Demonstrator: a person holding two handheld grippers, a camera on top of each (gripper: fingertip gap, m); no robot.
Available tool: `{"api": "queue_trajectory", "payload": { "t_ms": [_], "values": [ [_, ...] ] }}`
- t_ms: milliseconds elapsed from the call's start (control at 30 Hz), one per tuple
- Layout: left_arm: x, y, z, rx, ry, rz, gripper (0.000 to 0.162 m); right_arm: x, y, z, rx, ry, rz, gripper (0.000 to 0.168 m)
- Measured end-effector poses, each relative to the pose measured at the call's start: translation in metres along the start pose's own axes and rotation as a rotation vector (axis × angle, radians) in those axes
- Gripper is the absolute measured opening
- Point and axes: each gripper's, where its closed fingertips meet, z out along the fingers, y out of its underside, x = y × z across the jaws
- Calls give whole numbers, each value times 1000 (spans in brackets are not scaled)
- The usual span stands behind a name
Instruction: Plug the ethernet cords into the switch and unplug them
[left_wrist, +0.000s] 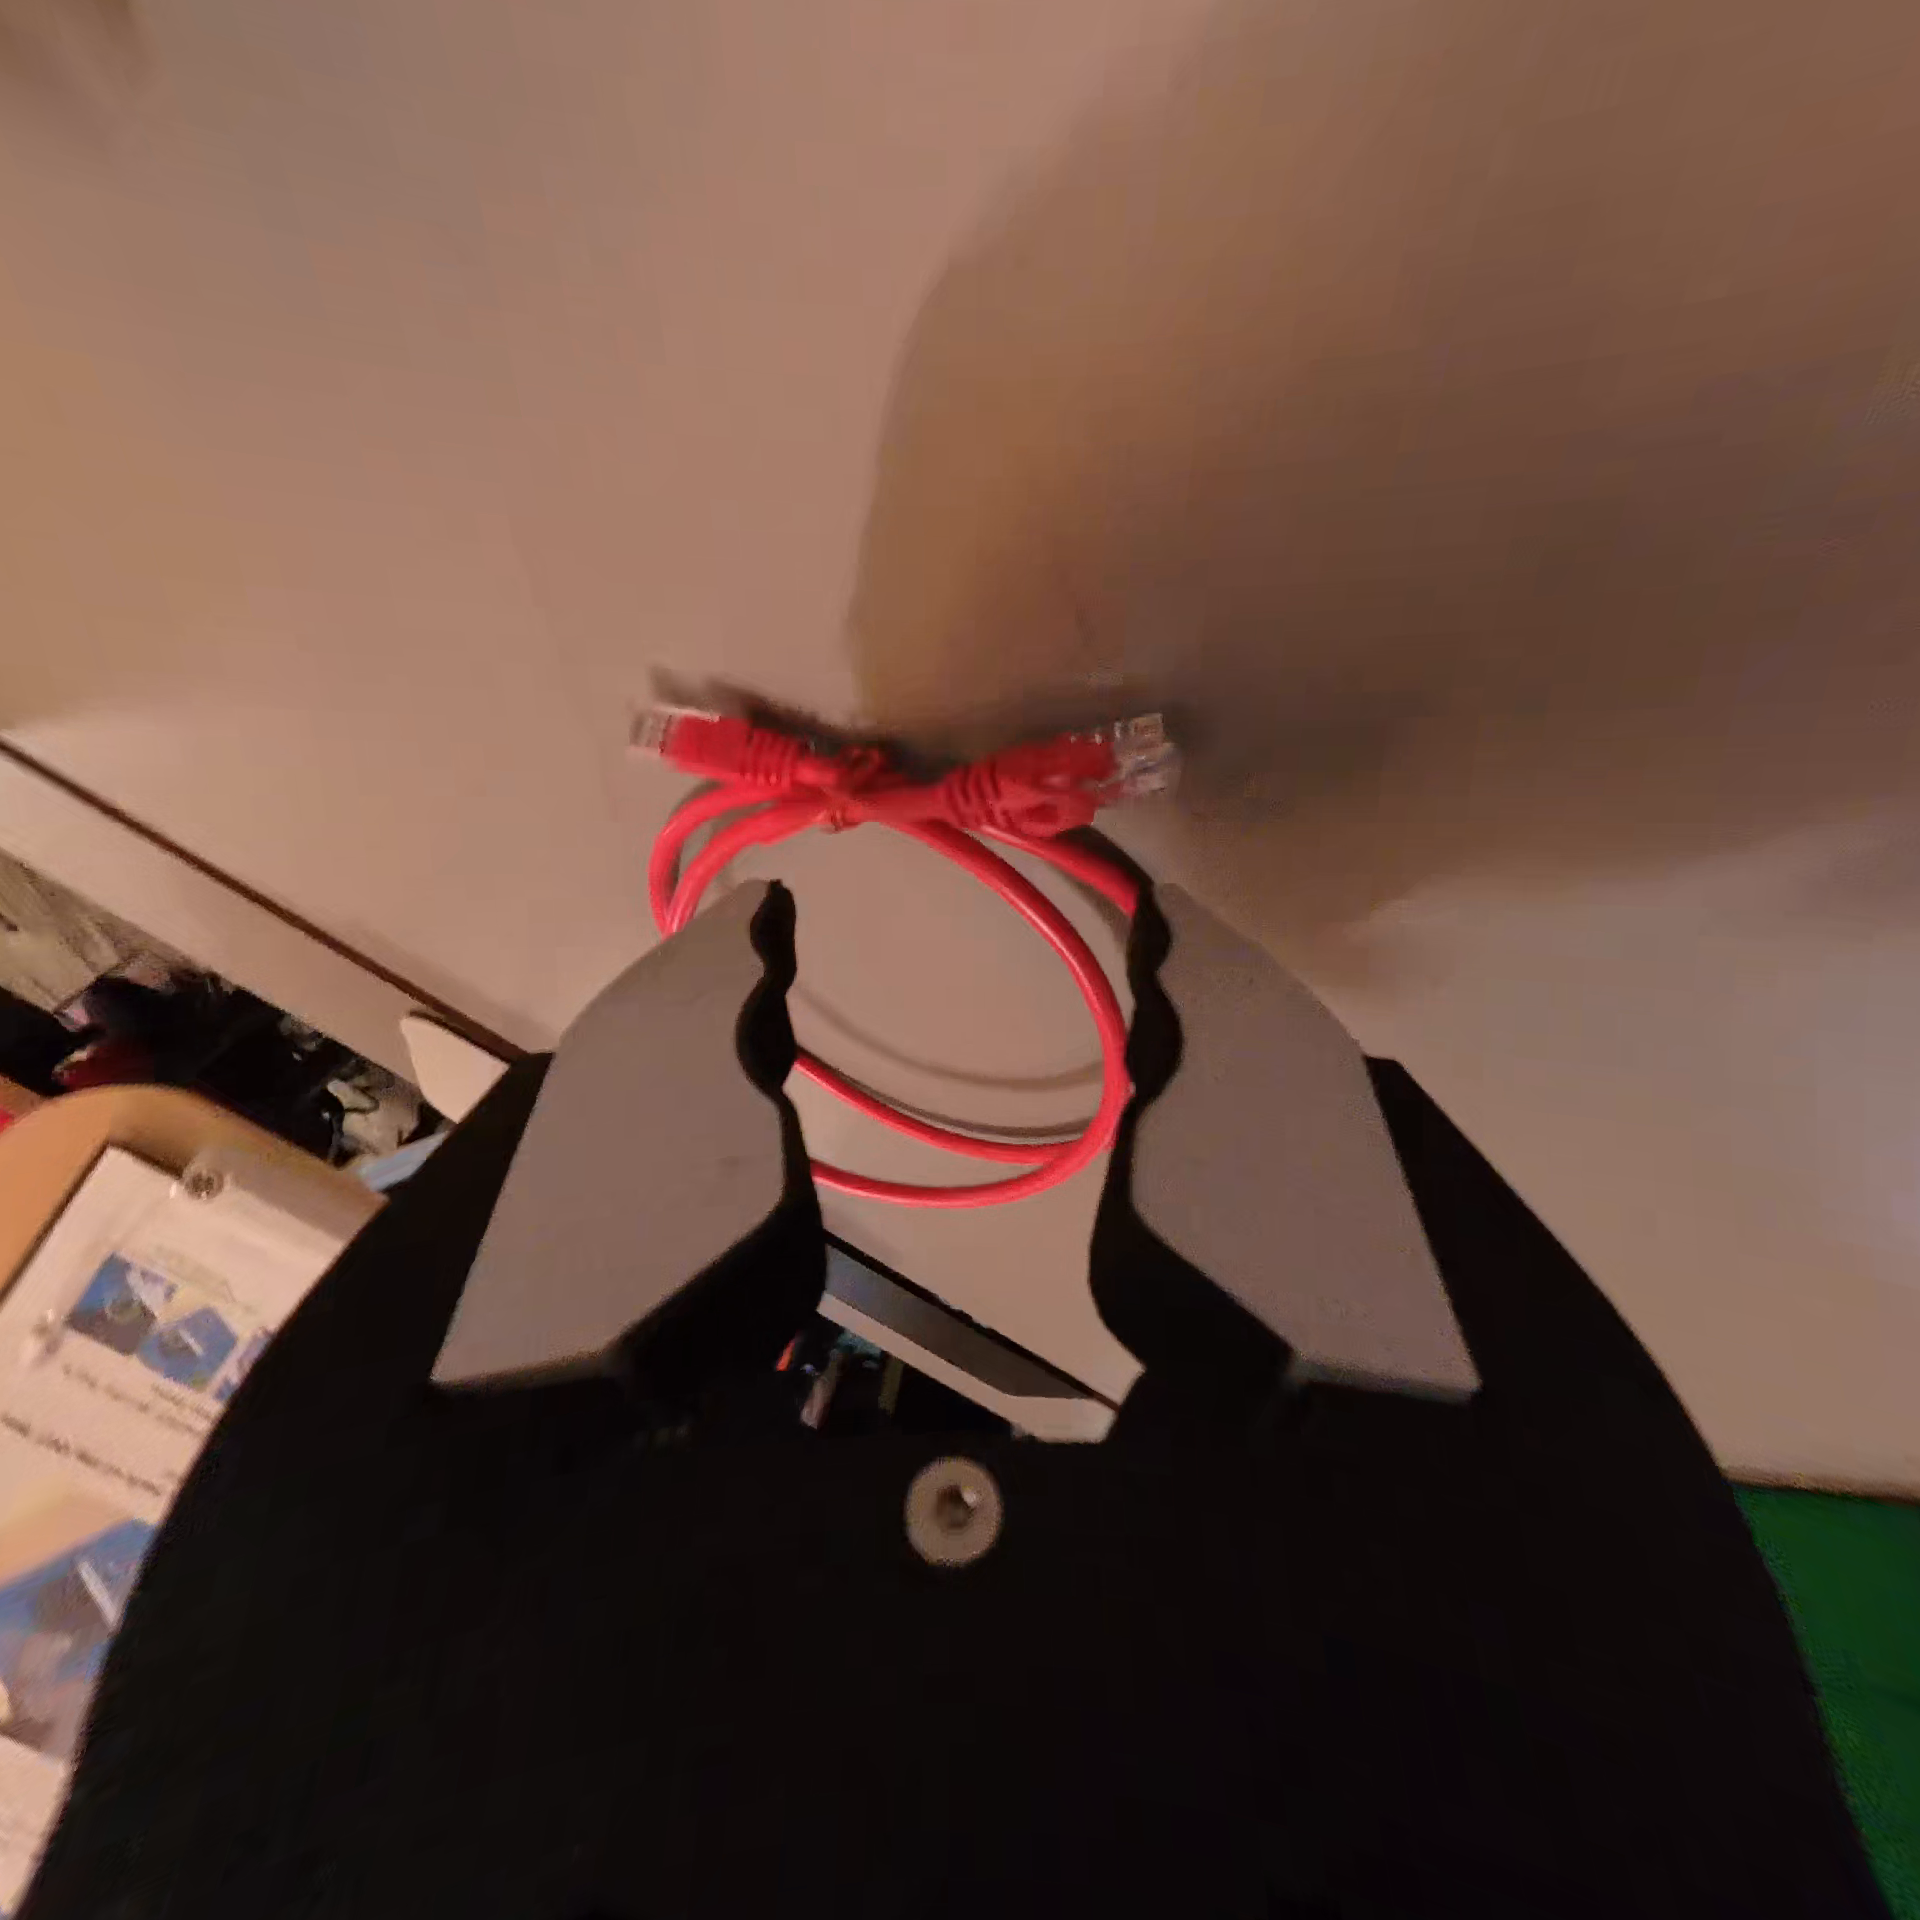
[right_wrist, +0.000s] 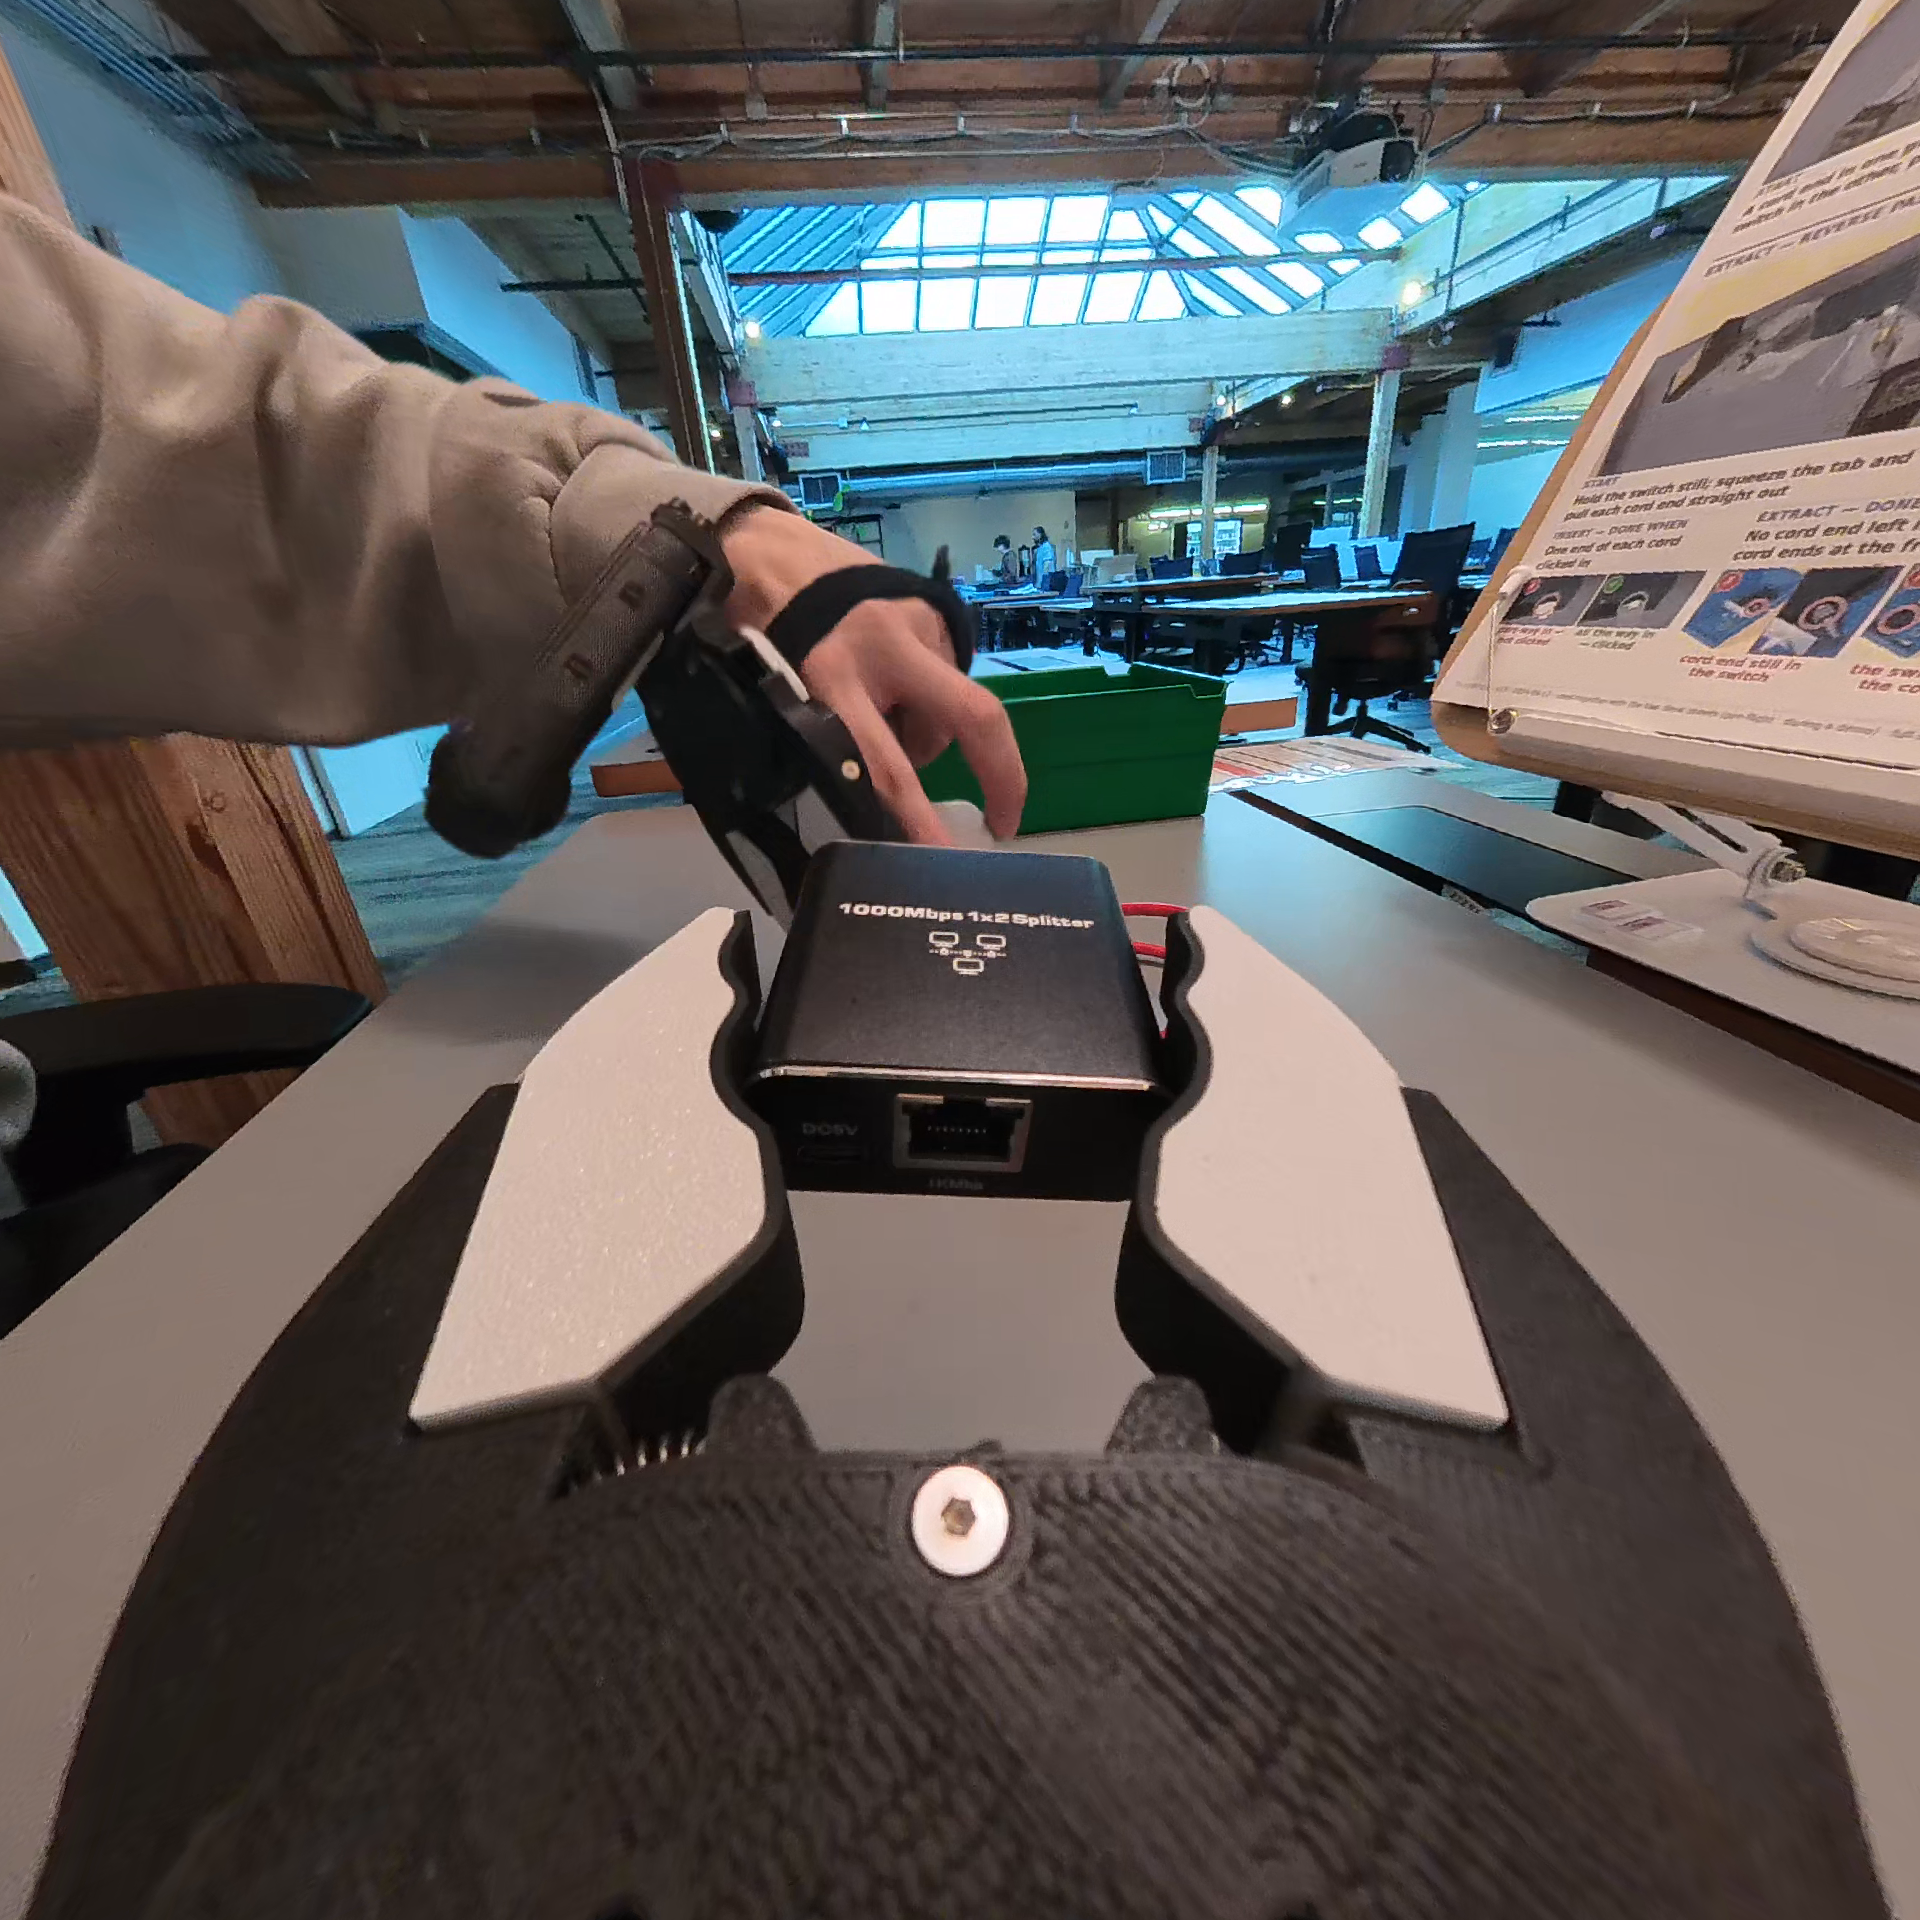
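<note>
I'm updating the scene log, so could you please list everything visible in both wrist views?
ethernet cord: one bundle, red, coiled and tied, lying on the table beyond the left claw's tips, clear plugs at both ends
switch: one, black box, on the table between the right claw's fingers, empty port facing the camera
table: one, light grey, under everything
bin: one, green, far end of the table
instruction board: one, white sheet on a wooden stand, right
office chairs and desks: several, dark, background
left claw: one, black with grey fingers, open over the cord
right claw: one, black with white fingers, closed on the switch
person's hand: one, grey sleeve, holding the left claw
</note>
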Motion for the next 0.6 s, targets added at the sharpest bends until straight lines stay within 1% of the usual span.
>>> {"api": "queue_trajectory", "payload": {
  "t_ms": [67, 167, 200, 233, 267, 300, 333, 400, 467, 533, 600],
  "values": [
    [-1, -4, 7, -13, 29, 61, 63, 0, 1, 1, -9, -4, 0, 75],
    [-1, -15, 16, 6, 76, 110, 58, -1, 2, 2, -21, -11, -1, 75],
    [2, -17, 18, 7, 111, 121, 55, -1, 3, 2, -22, -12, -1, 75],
    [6, -17, 20, 2, 161, 134, 46, -1, 3, 2, -22, -12, -1, 75],
    [8, -17, 20, -1, 196, 128, 46, -1, 3, 2, -22, -12, -1, 75],
    [7, -17, 21, 3, 224, 99, 43, -1, 3, 2, -23, -13, 0, 75],
    [8, -18, 21, 19, 256, 53, 35, -2, 3, 2, -25, -15, 1, 75],
    [6, -20, 22, 53, 307, -66, 28, -2, 3, 3, -29, -16, 2, 75],
    [5, -15, 22, 56, 373, -222, 28, -2, 3, 3, -27, -17, 2, 75],
    [6, -8, 18, 42, 454, -417, 28, -1, 2, 2, -22, -16, 4, 75],
    [1, -6, 13, 50, 506, -667, 28, -1, 2, 2, -17, -15, 7, 75]
  ]
}}
